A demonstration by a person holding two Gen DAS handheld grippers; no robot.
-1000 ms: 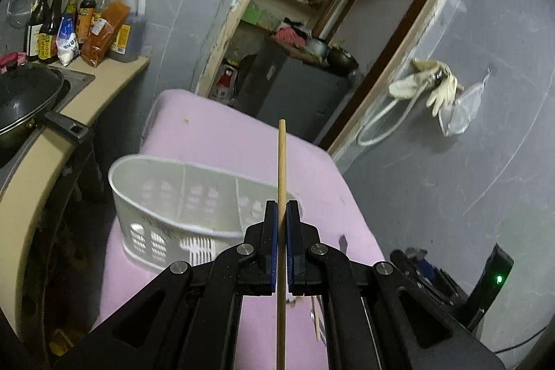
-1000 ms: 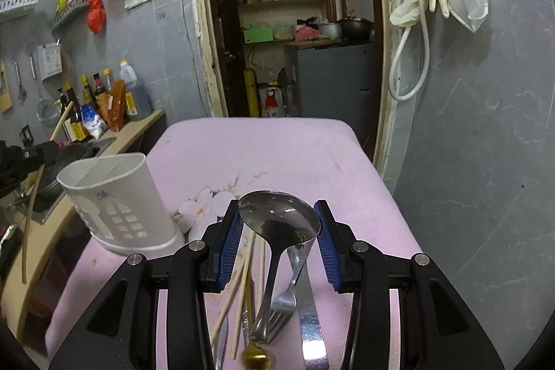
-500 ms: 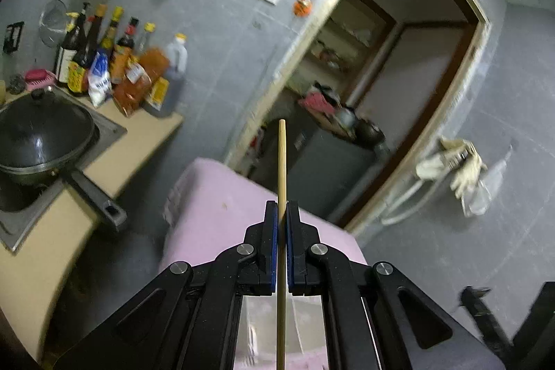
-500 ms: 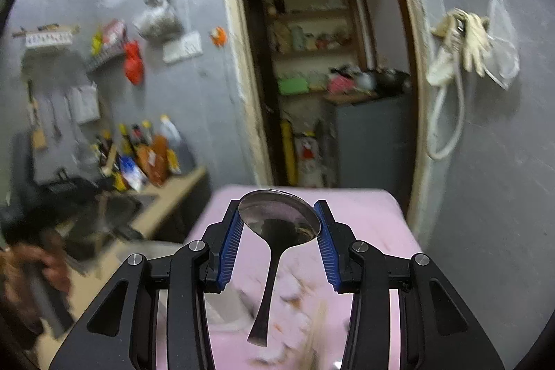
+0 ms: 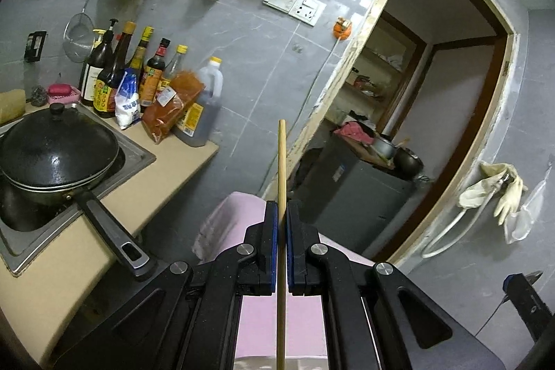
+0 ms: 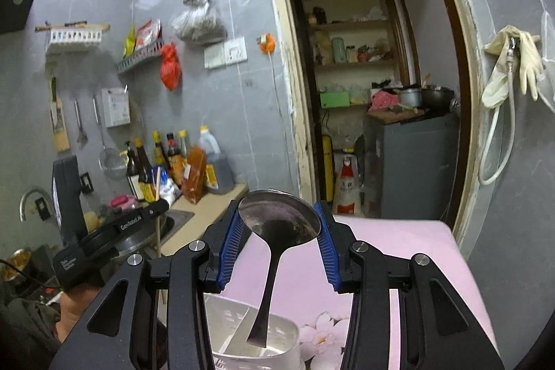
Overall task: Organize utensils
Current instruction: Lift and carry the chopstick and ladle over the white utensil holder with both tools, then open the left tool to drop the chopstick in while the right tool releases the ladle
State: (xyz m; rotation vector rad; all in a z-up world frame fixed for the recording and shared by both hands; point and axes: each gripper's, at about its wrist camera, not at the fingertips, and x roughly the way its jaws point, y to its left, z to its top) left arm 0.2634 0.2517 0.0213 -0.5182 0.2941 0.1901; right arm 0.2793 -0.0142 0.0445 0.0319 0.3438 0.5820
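My left gripper (image 5: 281, 214) is shut on a wooden chopstick (image 5: 281, 169) that stands upright between the pads, high above the pink table (image 5: 239, 217). My right gripper (image 6: 279, 224) is shut on the bowl of a steel spoon (image 6: 277, 221); its handle hangs down over the white plastic utensil holder (image 6: 277, 345), with the tip just above or at the rim. The left gripper (image 6: 114, 231) with its chopstick also shows at the left of the right wrist view. The holder is hidden in the left wrist view.
A counter at the left carries a black wok with a long handle (image 5: 55, 158) and several sauce bottles (image 5: 138, 85). An open doorway (image 6: 374, 92) with shelves and a grey cabinet lies behind the pink table (image 6: 399, 259). Gloves and a hose (image 6: 506, 75) hang on the right wall.
Both grippers have risen and tilted upward. The right gripper lifted the spoon off the pile of utensils and brought it over the white holder. The left still holds the chopstick.
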